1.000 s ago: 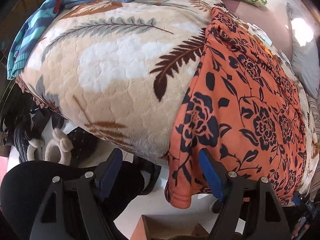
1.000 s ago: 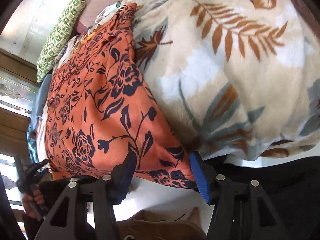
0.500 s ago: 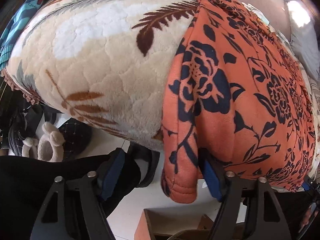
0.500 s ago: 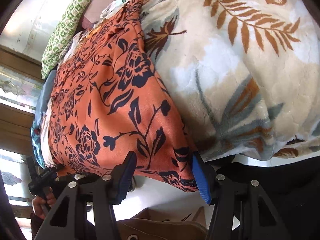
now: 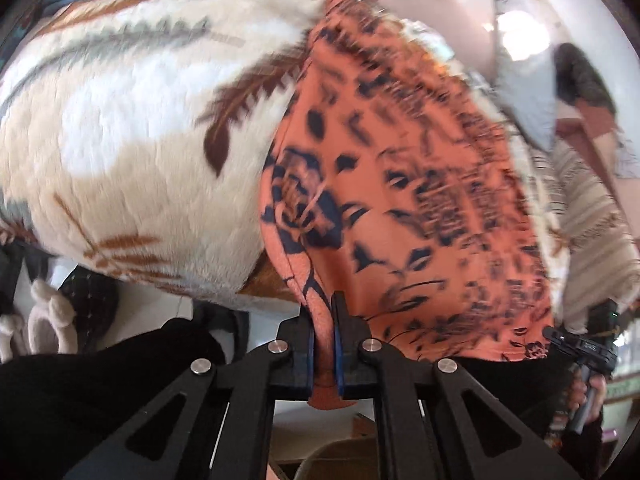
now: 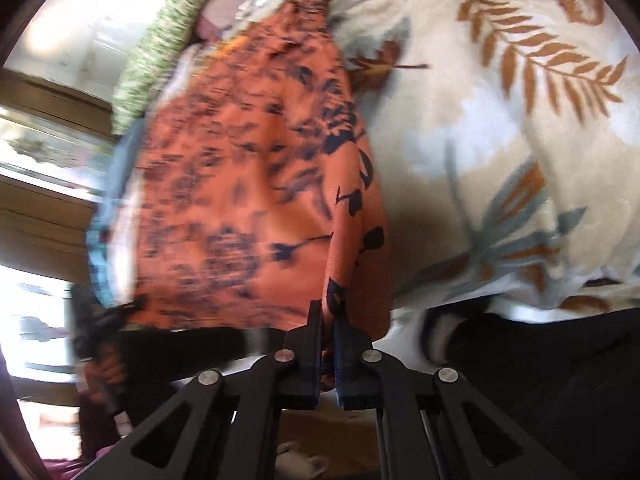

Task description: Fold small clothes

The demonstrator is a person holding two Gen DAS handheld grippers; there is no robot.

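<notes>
I am gripping the orange floral garment (image 5: pixel 400 200), which is lying over the leaf-print blanket (image 5: pixel 120 140) at frame centre. The left gripper (image 5: pixel 323 332) is pinching its lower left corner; the right gripper (image 6: pixel 327 332) is clamping the opposite corner. Next, I judge, I should be lifting both corners together and carrying them toward the far edge. Half a second ago both jaws were standing open around the hem.

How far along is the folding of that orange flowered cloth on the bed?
Barely begun. Done: the left gripper and right gripper have each shut their jaws on a near corner of the orange garment. It lies spread on the leaf-print blanket. Every fold is left.
</notes>
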